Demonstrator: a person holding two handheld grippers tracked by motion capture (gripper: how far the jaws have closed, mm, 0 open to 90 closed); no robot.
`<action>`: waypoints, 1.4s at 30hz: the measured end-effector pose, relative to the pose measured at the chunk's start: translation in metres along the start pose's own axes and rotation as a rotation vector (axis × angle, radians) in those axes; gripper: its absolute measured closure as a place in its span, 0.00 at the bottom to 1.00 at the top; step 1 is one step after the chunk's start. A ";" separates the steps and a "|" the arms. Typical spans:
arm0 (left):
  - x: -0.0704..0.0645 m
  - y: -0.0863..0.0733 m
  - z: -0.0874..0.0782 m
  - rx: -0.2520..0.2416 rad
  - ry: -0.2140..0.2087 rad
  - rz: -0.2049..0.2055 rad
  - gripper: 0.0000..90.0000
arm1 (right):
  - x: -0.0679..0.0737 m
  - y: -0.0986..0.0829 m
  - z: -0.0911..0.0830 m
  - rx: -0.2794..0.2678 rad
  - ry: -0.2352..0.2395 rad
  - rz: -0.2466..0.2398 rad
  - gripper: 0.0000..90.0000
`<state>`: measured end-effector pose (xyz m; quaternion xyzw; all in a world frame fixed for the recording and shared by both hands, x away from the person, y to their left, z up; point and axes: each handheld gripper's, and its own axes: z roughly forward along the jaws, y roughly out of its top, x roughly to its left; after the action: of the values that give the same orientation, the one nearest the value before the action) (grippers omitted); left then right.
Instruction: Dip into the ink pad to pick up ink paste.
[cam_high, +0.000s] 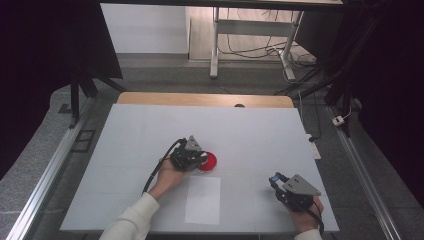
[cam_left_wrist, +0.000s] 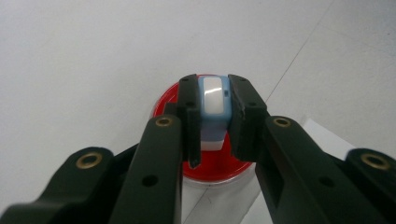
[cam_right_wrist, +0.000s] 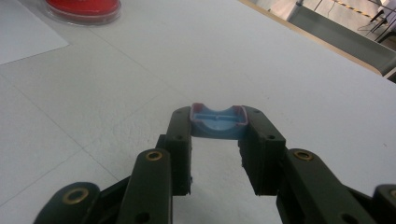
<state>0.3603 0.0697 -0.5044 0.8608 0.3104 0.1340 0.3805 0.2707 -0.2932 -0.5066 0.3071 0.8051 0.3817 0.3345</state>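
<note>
A round red dish (cam_high: 210, 161) lies near the middle of the white table. My left gripper (cam_high: 200, 159) hovers over the dish's left side. It is shut on a small light-blue block with a white face (cam_left_wrist: 214, 95), held just above the red dish (cam_left_wrist: 212, 165). My right gripper (cam_high: 276, 181) rests low at the front right of the table, apart from the dish. Its jaws are shut on a hollow blue cap (cam_right_wrist: 218, 122) with a reddish rim, open side up. The red dish (cam_right_wrist: 84, 8) lies far off in the right gripper view.
A white sheet of paper (cam_high: 202, 200) lies flat in front of the dish, between my hands. The table's wooden back edge (cam_high: 205, 99) borders the white mat. Metal rails (cam_high: 45, 175) run along both sides, and a desk frame (cam_high: 215, 45) stands beyond.
</note>
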 end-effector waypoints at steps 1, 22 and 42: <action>0.000 0.000 0.000 0.000 -0.001 0.000 0.84 | 0.000 0.000 0.000 0.001 -0.001 0.004 0.72; 0.000 0.000 -0.001 0.001 0.004 0.018 0.84 | 0.000 0.000 -0.001 -0.002 0.002 0.003 0.72; 0.009 0.009 -0.035 -0.126 -0.039 -0.038 0.84 | -0.001 0.000 -0.001 -0.006 -0.002 0.006 0.72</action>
<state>0.3547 0.0909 -0.4743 0.8315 0.3099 0.1293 0.4425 0.2701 -0.2946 -0.5058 0.3090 0.8025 0.3849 0.3352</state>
